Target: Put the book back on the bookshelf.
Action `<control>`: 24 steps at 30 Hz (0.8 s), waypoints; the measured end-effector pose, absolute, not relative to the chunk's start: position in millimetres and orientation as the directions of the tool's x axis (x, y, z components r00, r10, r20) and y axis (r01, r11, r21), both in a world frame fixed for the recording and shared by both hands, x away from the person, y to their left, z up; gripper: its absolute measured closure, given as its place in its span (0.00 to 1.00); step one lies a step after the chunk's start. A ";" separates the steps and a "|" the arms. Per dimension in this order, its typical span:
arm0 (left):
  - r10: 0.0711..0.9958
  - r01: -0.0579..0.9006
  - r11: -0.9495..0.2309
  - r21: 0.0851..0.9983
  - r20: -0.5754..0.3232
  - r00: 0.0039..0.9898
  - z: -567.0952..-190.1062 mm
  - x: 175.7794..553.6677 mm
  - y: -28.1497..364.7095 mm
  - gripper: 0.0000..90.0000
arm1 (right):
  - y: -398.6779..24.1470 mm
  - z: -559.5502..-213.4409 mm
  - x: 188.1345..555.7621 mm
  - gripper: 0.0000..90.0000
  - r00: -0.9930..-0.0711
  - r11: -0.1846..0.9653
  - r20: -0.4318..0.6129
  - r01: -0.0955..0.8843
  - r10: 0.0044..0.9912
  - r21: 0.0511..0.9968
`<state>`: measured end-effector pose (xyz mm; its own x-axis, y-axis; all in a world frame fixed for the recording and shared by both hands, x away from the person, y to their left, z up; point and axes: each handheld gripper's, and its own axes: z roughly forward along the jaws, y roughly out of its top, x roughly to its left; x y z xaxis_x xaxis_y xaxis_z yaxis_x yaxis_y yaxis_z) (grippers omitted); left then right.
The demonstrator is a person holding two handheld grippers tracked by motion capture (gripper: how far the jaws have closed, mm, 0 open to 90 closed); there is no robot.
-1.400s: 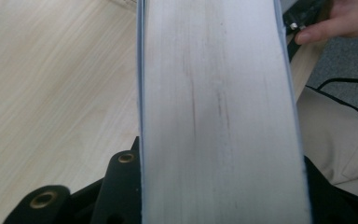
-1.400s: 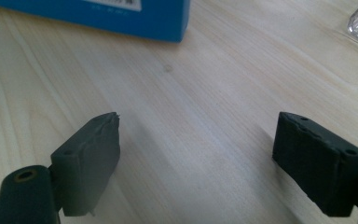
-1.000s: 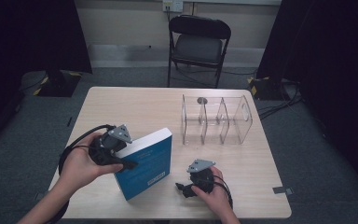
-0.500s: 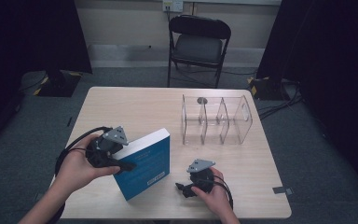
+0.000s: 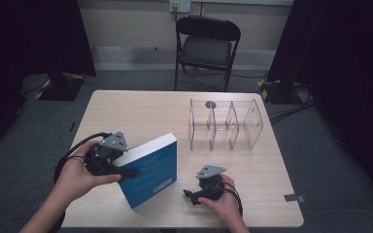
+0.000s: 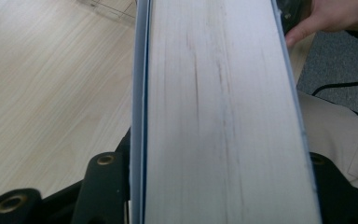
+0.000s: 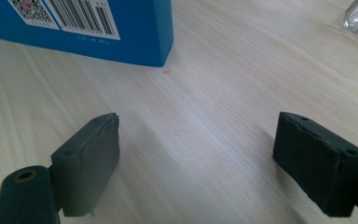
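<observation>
The book (image 5: 150,170) lay tilted on the surface (image 5: 141,111), near its front edge and to the front left of the clear rack (image 5: 226,125), its left side lifted in the left gripper (image 5: 128,173) so that the blue cover sloped down toward the right. That lift probably served to get it off the wood for carrying toward the rack, whose upright dividers look made to hold such a thing on edge. In the left gripper view the pale, faintly streaked page block (image 6: 219,112) ran between the two black jaws, with the thin blue cover along each side; the jaws had just been opening a little, yet they stood close against both covers, so the hold looked loosening but not let go.

The right gripper (image 5: 190,196) rested low on the surface, just right of the book. Its jaws stood wide apart, nothing between them but bare light wood grain, the blue corner with its barcode (image 7: 81,16) ahead.

The book was a thick, glossy-covered slab; the rack was rigid, transparent plastic.
</observation>
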<state>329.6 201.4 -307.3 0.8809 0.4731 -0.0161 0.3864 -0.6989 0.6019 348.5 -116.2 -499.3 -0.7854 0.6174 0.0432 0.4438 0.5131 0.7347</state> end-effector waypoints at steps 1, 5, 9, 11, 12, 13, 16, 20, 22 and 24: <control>0.474 0.396 -0.693 0.603 -0.033 0.880 -306.8 329.1 202.3 0.55 | -117.0 -498.5 349.3 0.16 -0.788 0.513 0.053 0.449 0.614 0.731; 0.495 0.405 -0.677 0.615 -0.027 0.869 -305.5 327.4 204.7 0.56 | -120.8 -494.8 350.7 0.17 -0.788 0.513 0.076 0.467 0.611 0.720; 0.493 0.398 -0.679 0.617 -0.019 0.870 -305.5 327.1 206.5 0.56 | -120.7 -491.0 350.1 0.18 -0.804 0.531 0.075 0.456 0.590 0.714; 0.495 0.400 -0.674 0.621 -0.022 0.869 -305.9 327.1 206.3 0.56 | -119.6 -488.2 349.6 0.18 -0.810 0.529 0.083 0.453 0.580 0.718; 0.491 0.401 -0.677 0.617 -0.027 0.871 -305.5 327.6 206.3 0.56 | -119.2 -486.8 349.5 0.18 -0.814 0.530 0.087 0.452 0.575 0.717; 0.495 0.399 -0.684 0.611 -0.015 0.869 -305.1 327.7 205.8 0.56 | -118.8 -485.4 349.6 0.18 -0.816 0.534 0.083 0.447 0.571 0.718; 0.488 0.396 -0.691 0.604 -0.014 0.873 -304.7 329.0 203.0 0.57 | -117.9 -482.2 350.6 0.18 -0.824 0.541 0.082 0.440 0.561 0.717; 0.475 0.384 -0.709 0.591 -0.003 0.880 -303.0 327.3 199.3 0.66 | -119.0 -476.9 350.8 0.19 -0.829 0.542 0.089 0.438 0.552 0.717; 0.463 0.375 -0.713 0.592 -0.005 0.887 -303.0 328.6 200.0 0.67 | -119.6 -475.0 351.8 0.19 -0.834 0.552 0.087 0.436 0.545 0.711; 0.457 0.371 -0.716 0.592 -0.004 0.889 -302.9 331.2 201.3 0.67 | -119.8 -472.7 352.1 0.19 -0.836 0.558 0.084 0.433 0.542 0.708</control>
